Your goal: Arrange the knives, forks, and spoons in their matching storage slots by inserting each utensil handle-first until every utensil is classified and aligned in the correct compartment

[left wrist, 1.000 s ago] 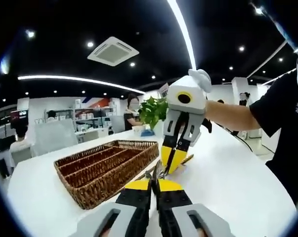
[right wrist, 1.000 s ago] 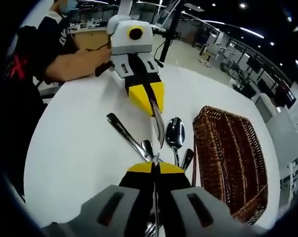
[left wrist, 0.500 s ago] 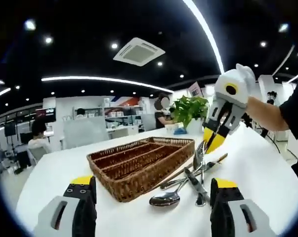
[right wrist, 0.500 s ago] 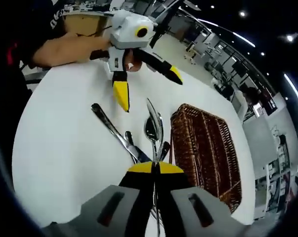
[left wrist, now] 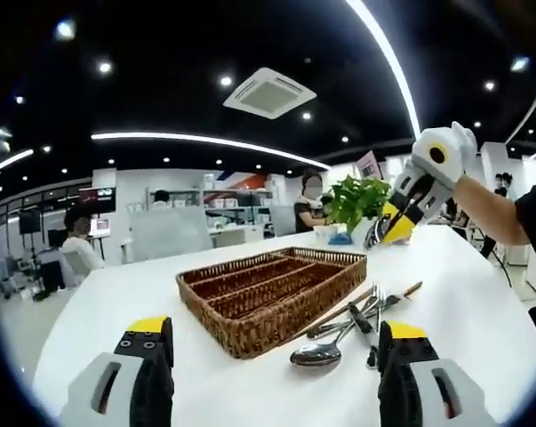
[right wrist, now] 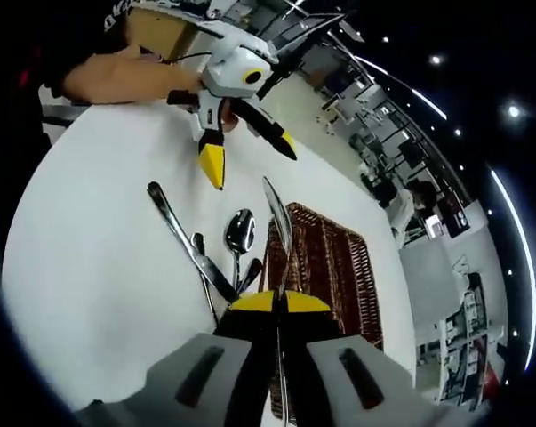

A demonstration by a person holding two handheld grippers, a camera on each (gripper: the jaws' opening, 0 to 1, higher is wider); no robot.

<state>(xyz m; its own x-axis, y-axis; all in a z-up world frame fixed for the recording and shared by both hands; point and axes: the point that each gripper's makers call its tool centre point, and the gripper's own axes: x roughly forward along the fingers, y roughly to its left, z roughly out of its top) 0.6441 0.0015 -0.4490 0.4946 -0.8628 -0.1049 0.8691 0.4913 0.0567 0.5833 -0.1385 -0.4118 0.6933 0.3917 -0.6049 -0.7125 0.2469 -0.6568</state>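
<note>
Between the right gripper's (right wrist: 279,307) clenched jaws sits a knife (right wrist: 277,218), blade pointing forward and lifted off the white table (right wrist: 99,267). A second ago the left gripper (right wrist: 247,156) was clamped on the far end of that same knife; it has since let go and drawn back, and its jaws now stand spread, seen wide apart at the bottom of the left gripper view (left wrist: 268,356). The handover looks complete, so the right gripper alone carries the knife and can turn it handle-first toward a slot.

Just beyond the right jaws, to their left, lies the remaining cutlery: a spoon (right wrist: 239,236), a long-handled utensil (right wrist: 174,227) and a dark-handled piece (right wrist: 204,267), bunched and partly overlapping. In the left gripper view the same pile (left wrist: 352,316) rests just beside the near wall of the wicker tray (left wrist: 276,294), whose long compartments look empty as far as can be seen.

Farther off, the person's forearm (right wrist: 116,80) reaches in behind the left gripper. A potted plant (left wrist: 355,200) and seated people stand well beyond the table. The pile crowds the tray's edge, which may hamper a low approach.
</note>
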